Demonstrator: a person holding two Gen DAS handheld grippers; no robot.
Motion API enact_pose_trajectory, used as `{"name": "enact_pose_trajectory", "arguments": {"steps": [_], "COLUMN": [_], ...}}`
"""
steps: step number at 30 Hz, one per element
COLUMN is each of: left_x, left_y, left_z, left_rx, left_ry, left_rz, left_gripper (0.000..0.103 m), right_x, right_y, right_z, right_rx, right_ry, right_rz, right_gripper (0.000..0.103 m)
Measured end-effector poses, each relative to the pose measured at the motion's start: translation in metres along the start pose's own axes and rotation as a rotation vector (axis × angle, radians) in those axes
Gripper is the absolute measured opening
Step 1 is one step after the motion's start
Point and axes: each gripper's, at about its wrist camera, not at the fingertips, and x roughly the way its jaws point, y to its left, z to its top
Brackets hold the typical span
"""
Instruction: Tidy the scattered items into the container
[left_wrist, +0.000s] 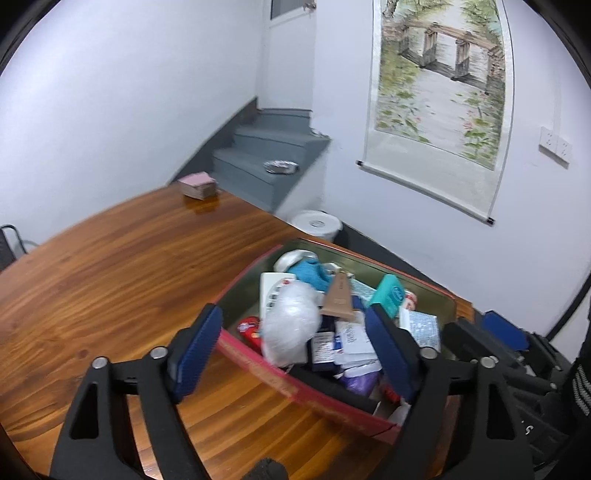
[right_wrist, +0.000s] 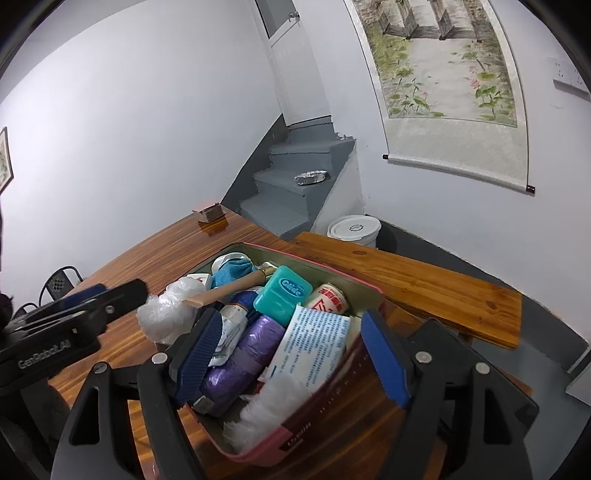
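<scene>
A red tin container (left_wrist: 258, 365) with an olive inside stands on the wooden table (left_wrist: 110, 277), packed with small items. On top lie a crumpled clear plastic bag (left_wrist: 291, 321), a teal floss box (left_wrist: 388, 293), a blue cloth (left_wrist: 310, 273) and a printed leaflet (left_wrist: 421, 326). My left gripper (left_wrist: 293, 314) hangs open over the near rim, nothing between its pads. In the right wrist view the container (right_wrist: 295, 432) holds a purple roll (right_wrist: 240, 354), the floss box (right_wrist: 282, 293) and the leaflet (right_wrist: 314, 347). My right gripper (right_wrist: 291, 317) is open above that corner, empty.
A stack of pink cards (left_wrist: 197, 184) sits at the table's far edge. A wooden bench (right_wrist: 406, 284) runs behind the container, with a white lidded bucket (right_wrist: 354, 229) on the floor beyond. Grey stairs rise at the back. A black chair (right_wrist: 59, 284) stands at the left.
</scene>
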Motion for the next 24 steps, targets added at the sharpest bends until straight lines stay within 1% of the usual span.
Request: {"name": "enact_pose_trajectory", "arguments": {"steps": [3, 11, 17, 24], "left_x": [-0.011, -0.031, -0.04, -0.044], "left_y": [-0.003, -0.011, -0.015, -0.025], "left_z": [-0.003, -0.012, -0.014, -0.017], "left_rx": [0.02, 0.036, 0.045, 0.076], "left_ry": [-0.01, -0.002, -0.008, -0.01], "left_rz": [0.024, -0.018, -0.015, 0.004], "left_gripper": [0.085, 0.085, 0.085, 0.086], "right_x": [-0.008, -0.025, -0.034, -0.038], "right_y": [0.001, 0.008, 0.008, 0.003], "right_z": [-0.003, -0.009, -0.01, -0.011], "right_rx": [-0.01, -0.043, -0.052, -0.046], "right_ry": [-0.003, -0.007, -0.012, -0.014], "right_rz": [-0.008, -0.023, -0.03, -0.049], "right_gripper": [0.081, 0.082, 0.082, 0.082]}}
